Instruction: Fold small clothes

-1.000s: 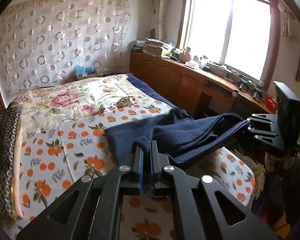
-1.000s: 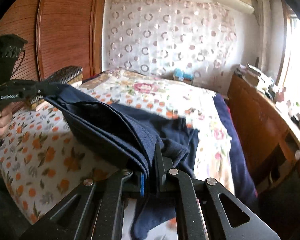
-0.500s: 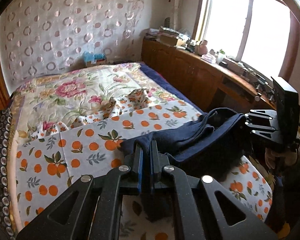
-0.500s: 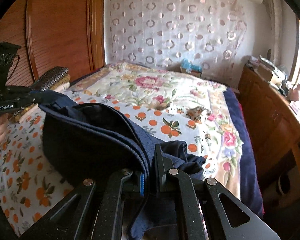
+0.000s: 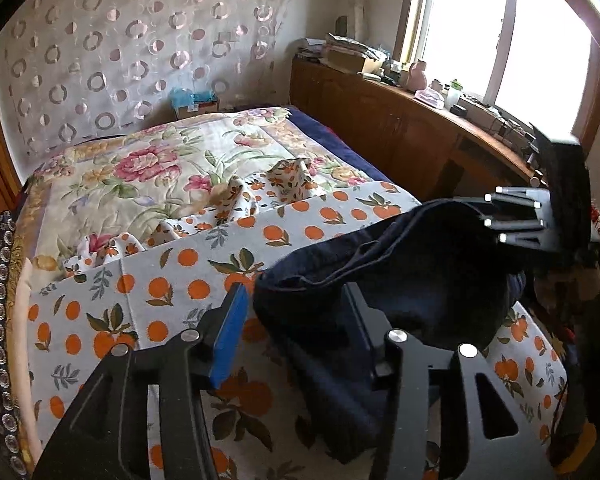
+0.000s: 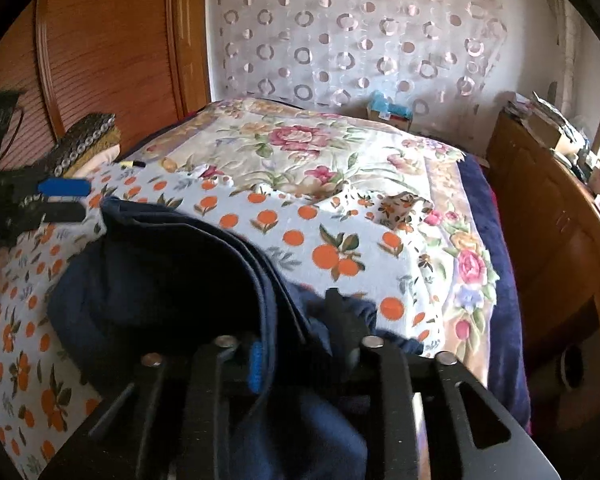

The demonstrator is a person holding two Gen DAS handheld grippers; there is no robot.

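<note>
Between both opening grippers' parted jaws, left gripper [image 5: 296, 320] and right gripper [image 6: 298, 336], navy garment [image 5: 400, 280], unpinched.

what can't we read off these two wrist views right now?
- What kind of garment the navy cloth is: bunched in both views.
- Right gripper: jaws opening, but folds cover its pads, so contact is unclear.
- Left gripper: jaws opening with cloth between them; its right pad is buried.
- Items on the wooden counter: too small, washed out by window glare.
- Bed's near edge: hidden by the cloth and the grippers.

Garment [image 5: 400, 280] lies on bed [image 5: 180, 280], btwn both claws.
</note>
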